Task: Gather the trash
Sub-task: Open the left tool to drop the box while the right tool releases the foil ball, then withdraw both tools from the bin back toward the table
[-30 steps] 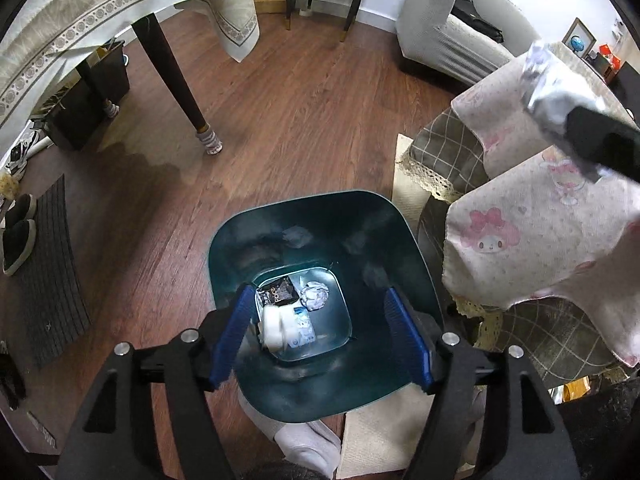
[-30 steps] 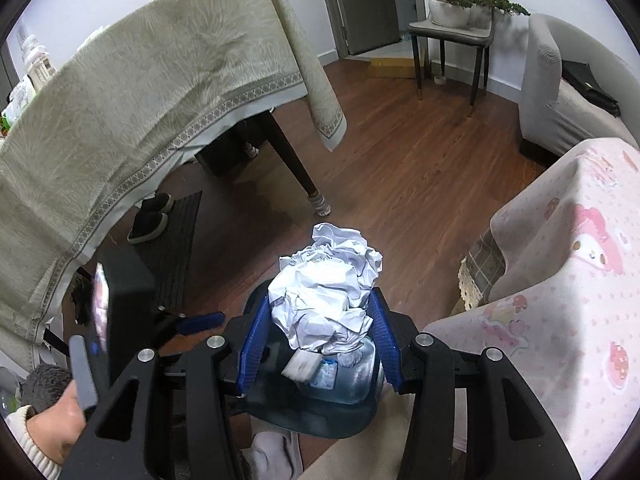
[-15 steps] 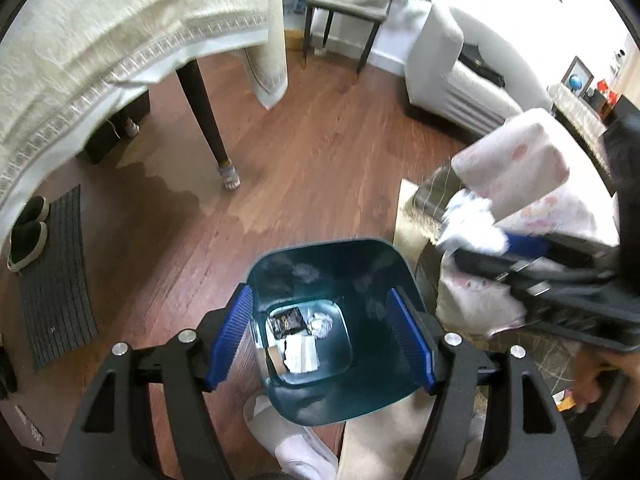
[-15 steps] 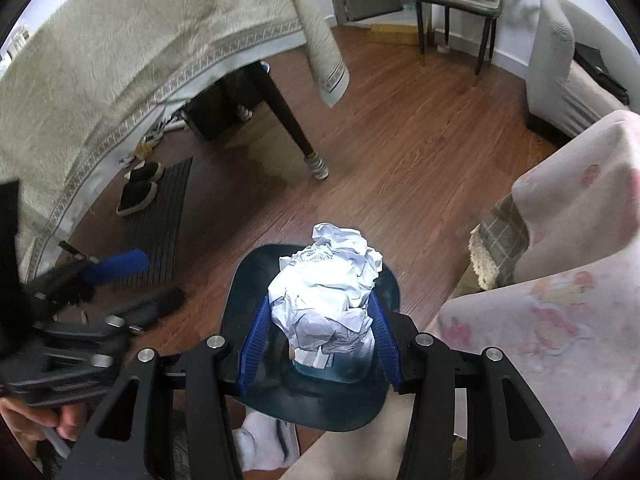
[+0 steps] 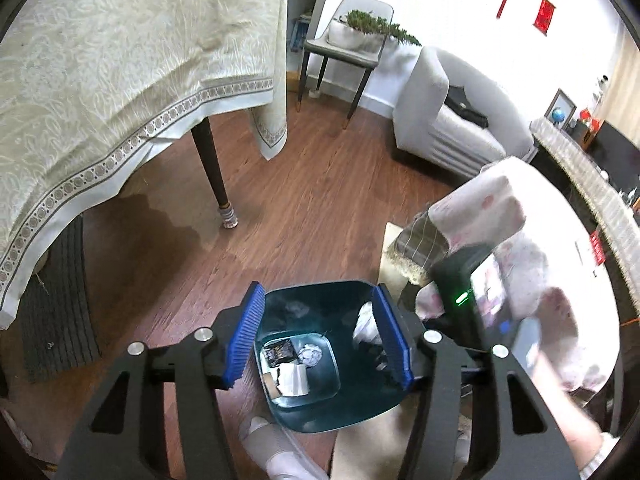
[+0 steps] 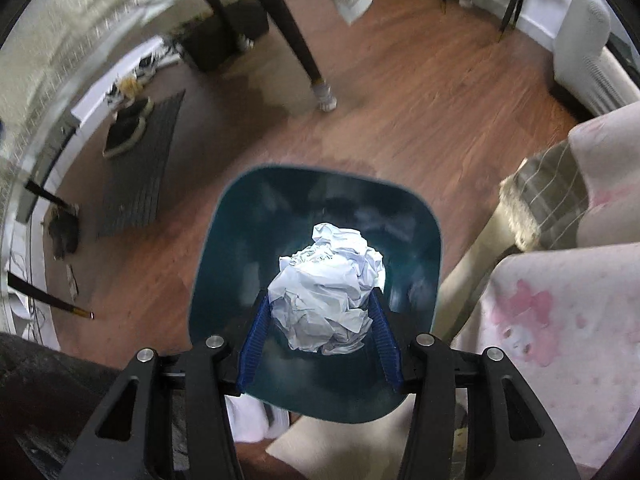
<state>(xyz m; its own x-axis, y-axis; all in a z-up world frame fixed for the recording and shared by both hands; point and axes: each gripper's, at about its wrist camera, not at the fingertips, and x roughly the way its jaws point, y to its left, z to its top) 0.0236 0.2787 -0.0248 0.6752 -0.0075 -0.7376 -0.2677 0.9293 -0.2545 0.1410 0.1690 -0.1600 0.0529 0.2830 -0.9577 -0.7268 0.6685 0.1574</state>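
Observation:
A dark teal trash bin (image 5: pixel 362 394) (image 6: pixel 224 248) stands on the wood floor. On its bottom lie a black wrapper (image 5: pixel 282 354), a small crumpled wad (image 5: pixel 311 354) and a folded white paper (image 5: pixel 295 378). My left gripper (image 5: pixel 317 298) hangs above the bin with its jaws closing and nothing between them. My right gripper (image 6: pixel 319 299) points down over the bin's mouth, and its blue pads hold a crumpled white paper ball (image 6: pixel 326 292) as the jaws start opening. An edge of that paper ball (image 5: pixel 363 322) shows beside the left gripper's right finger.
A table under a cream cloth (image 5: pixel 120 60) stands at the left, its dark leg (image 5: pixel 214 176) on the floor. A pink-patterned cover (image 6: pixel 560 320) drapes furniture right of the bin. A dark mat (image 6: pixel 140 164) with shoes lies left. A person's socked foot (image 5: pixel 276 452) is near the bin.
My left gripper rose away from the bin and its jaws narrowed. My right gripper came down with the paper ball from beside the table to just over the bin's mouth.

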